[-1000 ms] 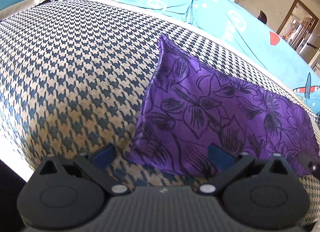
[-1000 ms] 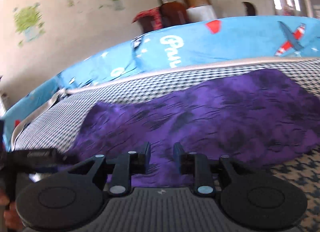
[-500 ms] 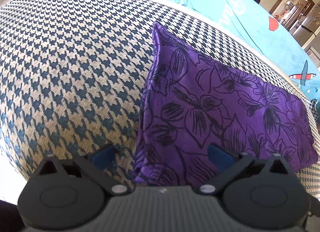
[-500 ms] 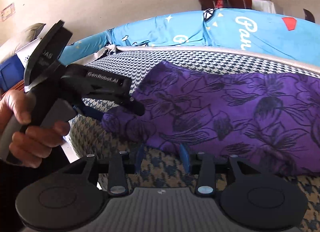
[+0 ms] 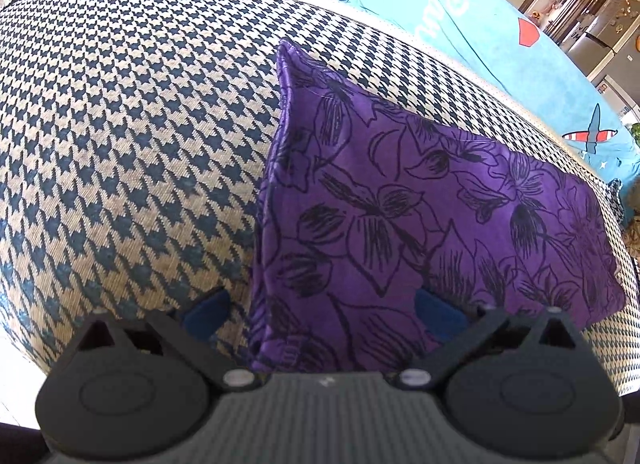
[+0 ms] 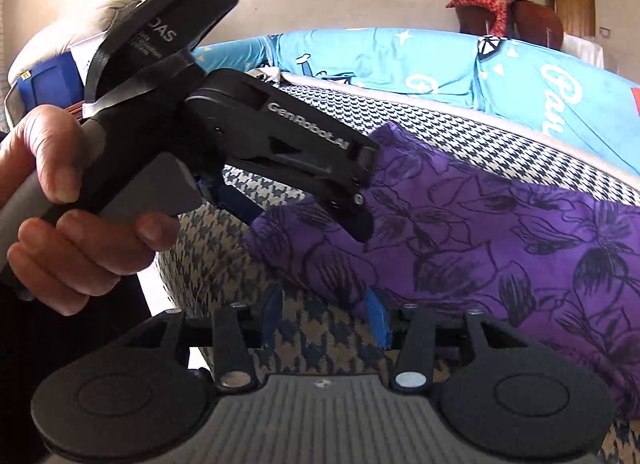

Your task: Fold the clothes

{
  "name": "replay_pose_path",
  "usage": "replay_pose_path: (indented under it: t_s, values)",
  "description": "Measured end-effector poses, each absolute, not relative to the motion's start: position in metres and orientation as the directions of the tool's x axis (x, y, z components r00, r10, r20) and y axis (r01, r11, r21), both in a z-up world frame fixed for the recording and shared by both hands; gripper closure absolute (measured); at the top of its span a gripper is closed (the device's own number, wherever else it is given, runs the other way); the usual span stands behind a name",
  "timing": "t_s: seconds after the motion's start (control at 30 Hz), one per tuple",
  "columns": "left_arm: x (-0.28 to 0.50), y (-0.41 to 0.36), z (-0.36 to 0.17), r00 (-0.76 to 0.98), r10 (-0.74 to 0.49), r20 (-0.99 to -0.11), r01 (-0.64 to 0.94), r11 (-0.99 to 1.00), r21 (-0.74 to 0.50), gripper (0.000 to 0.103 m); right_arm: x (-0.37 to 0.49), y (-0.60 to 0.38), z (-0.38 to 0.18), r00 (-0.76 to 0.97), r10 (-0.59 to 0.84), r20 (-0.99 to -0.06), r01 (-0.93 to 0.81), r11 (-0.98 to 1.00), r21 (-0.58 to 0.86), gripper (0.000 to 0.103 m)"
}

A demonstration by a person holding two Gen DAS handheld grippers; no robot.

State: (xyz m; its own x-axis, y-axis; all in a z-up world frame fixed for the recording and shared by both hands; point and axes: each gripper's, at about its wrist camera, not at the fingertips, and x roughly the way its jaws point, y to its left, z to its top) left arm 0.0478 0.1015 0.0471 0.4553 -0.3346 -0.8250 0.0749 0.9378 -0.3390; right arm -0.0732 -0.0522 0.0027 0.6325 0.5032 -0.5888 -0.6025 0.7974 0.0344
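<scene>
Now the houndstooth cushion (image 5: 120,136) spreads beneath both tools, and the purple floral garment (image 5: 420,216) lies on it, apparently folded already, perhaps 1 fold left. Left gripper (image 5: 322,310), jaws wide, straddles its near corner; right gripper (image 6: 325,318), jaws parted and empty, sits just short of its edge.

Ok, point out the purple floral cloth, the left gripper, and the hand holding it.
purple floral cloth (image 5: 400,216), left wrist view, middle of its top face.
left gripper (image 5: 320,312), left wrist view, midway between its blue fingertips.
hand (image 6: 68,200), right wrist view, fingers round the handle.
</scene>
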Motion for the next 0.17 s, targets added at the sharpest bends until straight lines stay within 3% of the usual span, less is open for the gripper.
replay_pose_path:
  t_s: [0.17]
  values:
    - [0.0569, 0.0951, 0.043, 0.451, -0.321, -0.833, 0.071, 0.943, -0.325, 0.0, -0.0719, -0.044, 0.001, 0.63, 0.51, -0.585, -0.622, 0.783, 0.013, 0.056]
